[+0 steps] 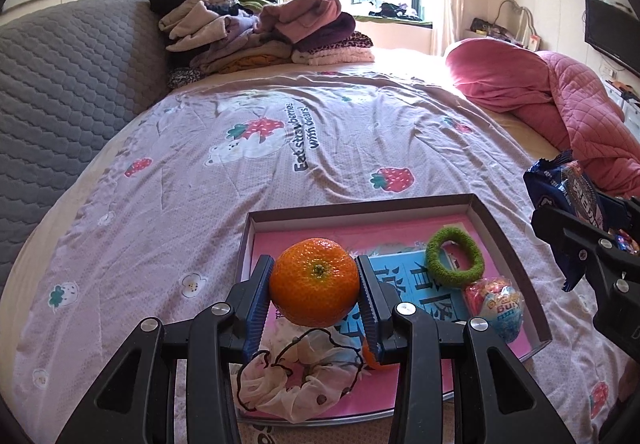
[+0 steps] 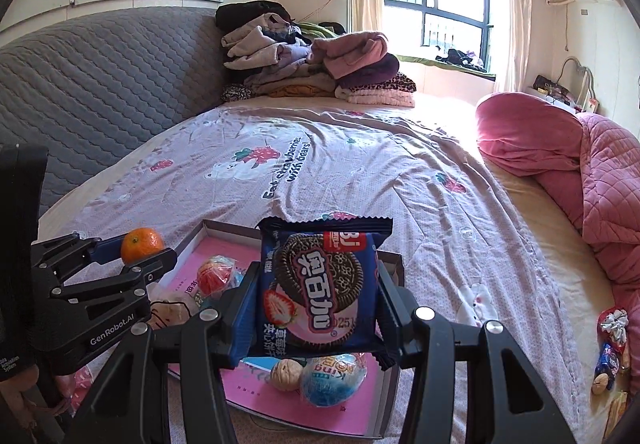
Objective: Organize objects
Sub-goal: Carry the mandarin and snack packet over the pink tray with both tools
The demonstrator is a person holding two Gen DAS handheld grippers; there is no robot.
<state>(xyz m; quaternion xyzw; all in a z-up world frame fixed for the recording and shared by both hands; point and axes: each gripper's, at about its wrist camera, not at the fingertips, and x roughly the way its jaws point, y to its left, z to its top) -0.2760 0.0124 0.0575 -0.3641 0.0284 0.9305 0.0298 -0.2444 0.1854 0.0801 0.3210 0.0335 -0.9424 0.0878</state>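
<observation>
My left gripper (image 1: 315,284) is shut on an orange mandarin (image 1: 314,282) and holds it above a shallow cardboard box (image 1: 502,234) with a pink and blue lining, on the bed. In the box lie a green hair tie (image 1: 454,258), a wrapped egg toy (image 1: 498,308), a white sheer scrunchie (image 1: 298,376) and a second orange (image 1: 372,360), partly hidden. My right gripper (image 2: 316,296) is shut on a blue Oreo cookie packet (image 2: 320,288) and holds it over the same box (image 2: 394,260), above a walnut (image 2: 286,374) and the egg toy (image 2: 332,382).
The bed has a lilac strawberry-print sheet (image 1: 280,147). Folded clothes (image 1: 256,27) are piled at the far end by a grey padded headboard (image 1: 60,83). A pink quilt (image 1: 560,95) lies at the right. Small snacks (image 2: 612,348) lie on the sheet at the right.
</observation>
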